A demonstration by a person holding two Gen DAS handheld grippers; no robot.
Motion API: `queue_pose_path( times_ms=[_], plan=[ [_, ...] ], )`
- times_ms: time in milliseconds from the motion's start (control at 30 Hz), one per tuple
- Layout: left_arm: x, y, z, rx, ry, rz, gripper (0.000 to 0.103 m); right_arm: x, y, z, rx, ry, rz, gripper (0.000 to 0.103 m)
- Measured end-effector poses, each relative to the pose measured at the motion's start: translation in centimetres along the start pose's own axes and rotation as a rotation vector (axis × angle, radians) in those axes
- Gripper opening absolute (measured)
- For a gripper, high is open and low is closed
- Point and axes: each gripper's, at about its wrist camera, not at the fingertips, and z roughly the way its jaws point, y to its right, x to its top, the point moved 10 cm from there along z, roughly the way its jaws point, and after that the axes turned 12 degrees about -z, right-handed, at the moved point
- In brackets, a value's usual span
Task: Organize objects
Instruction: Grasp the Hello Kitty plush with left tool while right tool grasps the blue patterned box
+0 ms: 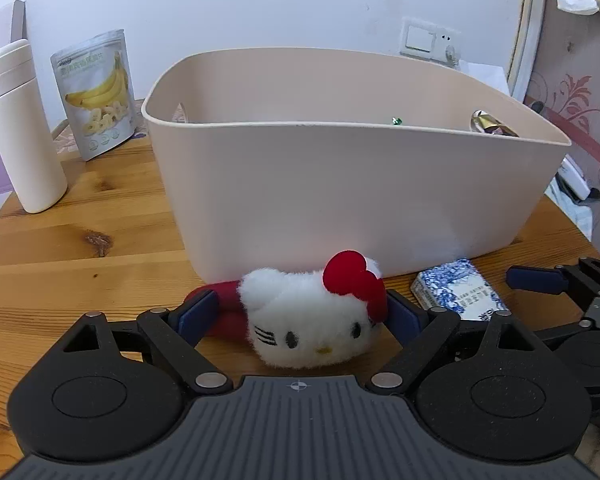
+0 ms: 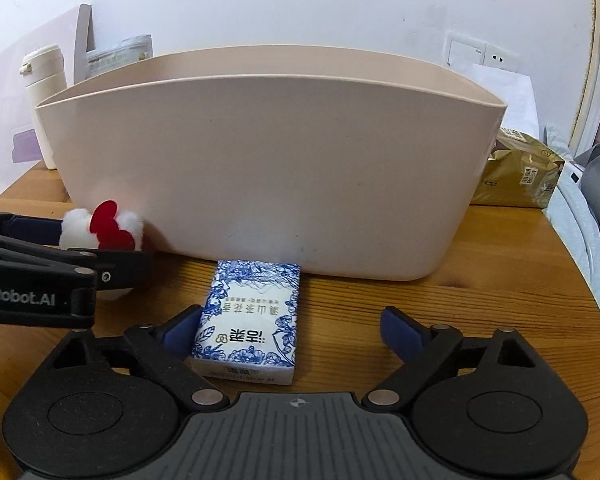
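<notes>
Left gripper (image 1: 302,312): its 2 blue-padded fingers sit on either side of the white cat plush (image 1: 314,322) — whether the pads actually press it, cannot tell.
White cat plush: red bow, lying on the wooden table (image 1: 80,240) just in front of the beige bin (image 1: 340,184), face toward the camera.
Right gripper (image 2: 292,330): spread wide; the left pad is beside the tissue pack (image 2: 250,320), the right pad well apart from it — nothing grasped.
Tissue pack: blue-and-white, flat on the table, far end close to the bin's front wall.
Beige bin: upright, mid-table; a little gold and green shows inside.
Behind left: white bottle (image 1: 24,128), banana chip pouch (image 1: 96,92).
Right of bin: gold bag (image 2: 516,172).
</notes>
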Motion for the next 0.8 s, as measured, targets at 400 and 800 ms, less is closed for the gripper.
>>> queue_pose_path(
  times_ms=[400,800],
  plan=[
    [-0.3,0.4,-0.4,0.018,0.012,0.039,0.069,0.4,0.0,-0.6,0.021,0.037,-0.020,0.049],
    [-0.5,-0.4,-1.5,0.019,0.009,0.016,0.060,0.2,-0.3,-1.5,0.044,0.015,-0.001,0.043]
  ],
)
